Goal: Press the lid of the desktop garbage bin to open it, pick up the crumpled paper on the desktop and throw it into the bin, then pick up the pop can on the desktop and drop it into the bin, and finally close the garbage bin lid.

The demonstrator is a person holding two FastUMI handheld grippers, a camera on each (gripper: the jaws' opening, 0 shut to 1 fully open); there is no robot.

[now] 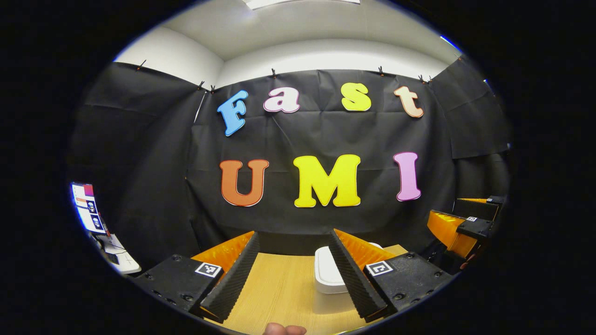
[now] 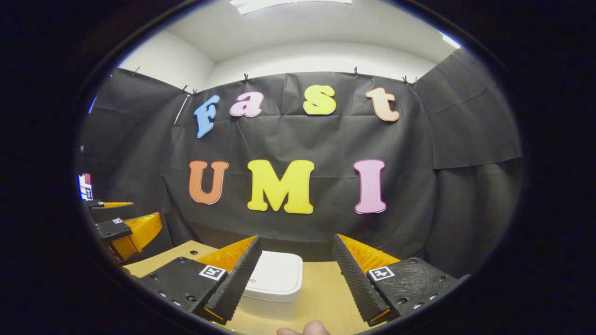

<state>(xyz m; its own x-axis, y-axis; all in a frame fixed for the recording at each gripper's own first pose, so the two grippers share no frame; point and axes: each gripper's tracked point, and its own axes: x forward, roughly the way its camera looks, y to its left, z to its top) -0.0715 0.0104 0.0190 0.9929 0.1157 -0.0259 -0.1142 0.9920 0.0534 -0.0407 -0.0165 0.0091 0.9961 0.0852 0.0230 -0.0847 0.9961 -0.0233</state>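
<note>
Both the left gripper (image 1: 293, 274) and right gripper (image 2: 293, 274) stand spread apart, holding nothing; the white bin (image 2: 274, 279) sits beyond their 2 fingers, lid down.

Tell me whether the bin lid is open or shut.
Shut: the lid lies flat on the white bin, with no gap showing in the right gripper view.

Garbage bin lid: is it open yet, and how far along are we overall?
Nothing looks done. The white garbage bin sits on the wooden desktop with its lid flat and shut. In hand: nothing; the left claw and the right claw are both open, off the desktop, facing the bin. Left: press the lid, bin the crumpled paper and the pop can, close the lid.
</note>
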